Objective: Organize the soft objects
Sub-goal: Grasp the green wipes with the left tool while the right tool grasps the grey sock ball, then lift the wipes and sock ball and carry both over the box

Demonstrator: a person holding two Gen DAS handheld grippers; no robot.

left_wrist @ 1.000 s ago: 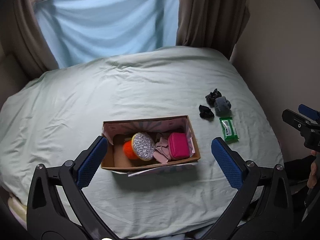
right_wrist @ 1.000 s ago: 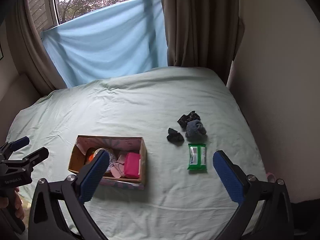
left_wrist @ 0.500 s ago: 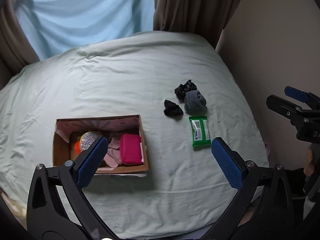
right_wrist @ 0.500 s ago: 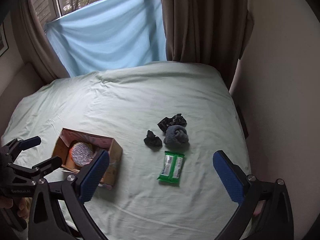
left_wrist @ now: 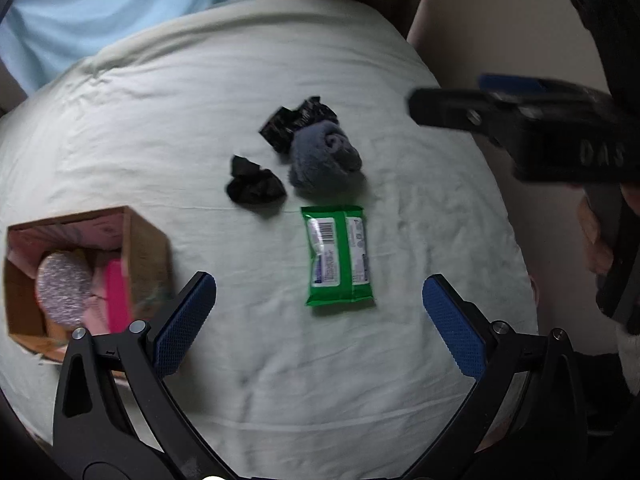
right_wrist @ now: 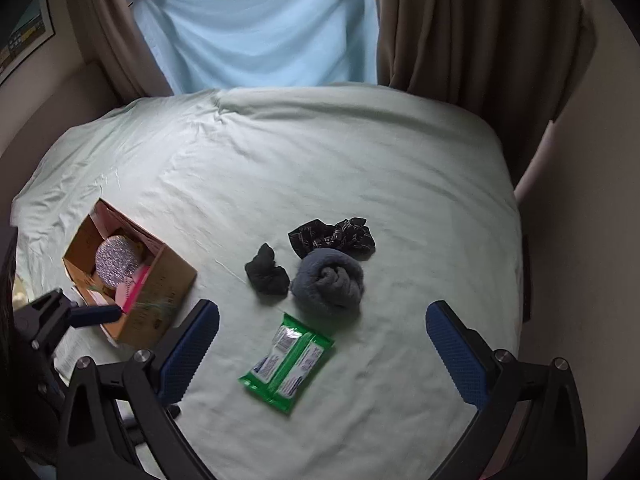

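Note:
A green wipes pack [left_wrist: 338,255] [right_wrist: 287,362] lies flat on the pale bed sheet [left_wrist: 280,360]. Just beyond it sit a rolled grey sock [left_wrist: 324,157] [right_wrist: 329,277], a small black cloth [left_wrist: 254,184] [right_wrist: 267,270] and a black patterned cloth [left_wrist: 298,122] [right_wrist: 332,236]. A cardboard box [left_wrist: 146,252] [right_wrist: 160,284] at the left holds a silver sponge [left_wrist: 62,289] [right_wrist: 117,258] and pink items. My left gripper [left_wrist: 318,312] hovers open above the pack's near end. My right gripper [right_wrist: 322,340] is open over the pack. Both are empty.
A beige wall [right_wrist: 580,208] runs along the bed's right edge. Brown curtains [right_wrist: 460,24] and a blue sheet [right_wrist: 260,24] hang at the back. The right gripper's body [left_wrist: 520,128] crosses the upper right of the left wrist view.
Both grippers have swung right, away from the box, and moved in closer over the green pack and socks. Their jaws stay open.

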